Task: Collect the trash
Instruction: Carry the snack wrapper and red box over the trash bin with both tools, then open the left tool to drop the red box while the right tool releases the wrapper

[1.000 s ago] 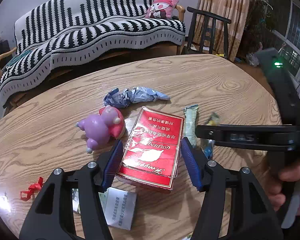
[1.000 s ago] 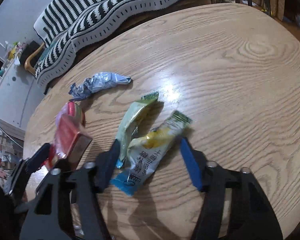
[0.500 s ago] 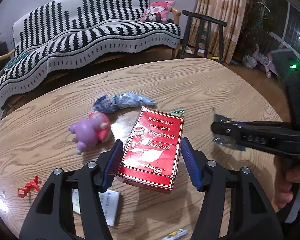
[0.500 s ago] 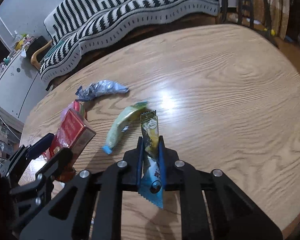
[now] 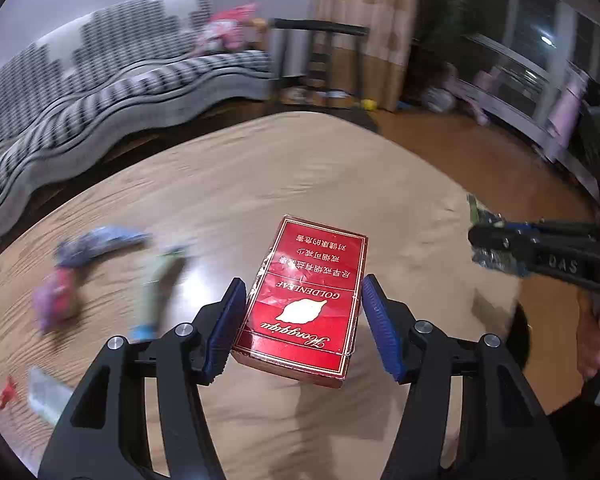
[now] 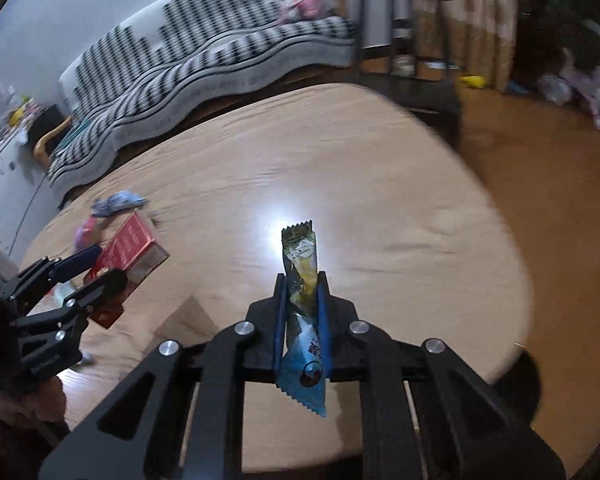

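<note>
Between the left gripper's blue fingers a red box was held, the fingers standing fairly wide on its two long sides, its long axis running forward along them. The box was seen clear of the tabletop, glossy, gold-edged, with a white leaf and print on its face. Between the right gripper's fingers, nearly closed, a thin wrapper was pinched, its long axis also along the fingers; its green-yellow serrated end stuck out ahead, its blue end hung back toward the camera. Both pieces were thus already lifted, and no bin was shown, so which hand lay nearer one could not be told. Left on the tabletop, blurred, were a crumpled blue wrapper, a green wrapper, a pink toy and a red scrap, all nearer the left gripper.
</note>
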The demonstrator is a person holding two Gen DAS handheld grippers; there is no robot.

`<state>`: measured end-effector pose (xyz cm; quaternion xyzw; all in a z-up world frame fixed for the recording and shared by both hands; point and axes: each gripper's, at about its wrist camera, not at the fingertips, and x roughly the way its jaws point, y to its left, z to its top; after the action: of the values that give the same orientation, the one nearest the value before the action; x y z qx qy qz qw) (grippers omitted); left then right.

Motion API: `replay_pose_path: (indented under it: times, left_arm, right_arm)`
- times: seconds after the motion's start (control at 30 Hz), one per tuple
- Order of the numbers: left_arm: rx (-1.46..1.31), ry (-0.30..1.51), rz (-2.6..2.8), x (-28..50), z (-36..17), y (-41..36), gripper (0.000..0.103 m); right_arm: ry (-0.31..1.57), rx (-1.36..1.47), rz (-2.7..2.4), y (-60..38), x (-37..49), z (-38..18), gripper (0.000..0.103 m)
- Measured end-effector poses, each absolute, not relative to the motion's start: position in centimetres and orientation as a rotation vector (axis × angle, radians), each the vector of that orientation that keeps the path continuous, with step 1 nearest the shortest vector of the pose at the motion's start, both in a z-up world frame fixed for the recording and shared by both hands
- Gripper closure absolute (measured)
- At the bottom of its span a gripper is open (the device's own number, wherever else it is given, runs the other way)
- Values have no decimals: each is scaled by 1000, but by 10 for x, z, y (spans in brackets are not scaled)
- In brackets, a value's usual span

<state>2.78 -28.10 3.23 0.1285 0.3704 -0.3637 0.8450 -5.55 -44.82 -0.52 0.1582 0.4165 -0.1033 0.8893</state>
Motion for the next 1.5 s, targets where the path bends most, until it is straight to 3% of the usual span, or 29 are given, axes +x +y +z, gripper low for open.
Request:
replay_pose_path:
  times: [0.33, 0.57, 0.8, 1.23, 1.5]
  left_arm:
    - [351, 750, -1112, -94, 18, -436, 44]
    - [485, 820, -1232, -156, -39, -503, 44]
    - [537, 863, -1226, -161, -69, -523, 44]
    - [522, 879, -1227, -151, -71, -531, 44]
    - [507, 870, -1244, -149, -63, -529, 35]
  right_arm:
    - [833, 465, -471, -588, -204, -34, 89]
    - [896, 590, -549, -647, -258, -67, 89]
    - [938, 618, -518, -652, -264, -79, 89]
    - [945, 619, -513, -651, -264, -79, 89]
    - [958, 624, -512, -651, -264, -81, 89]
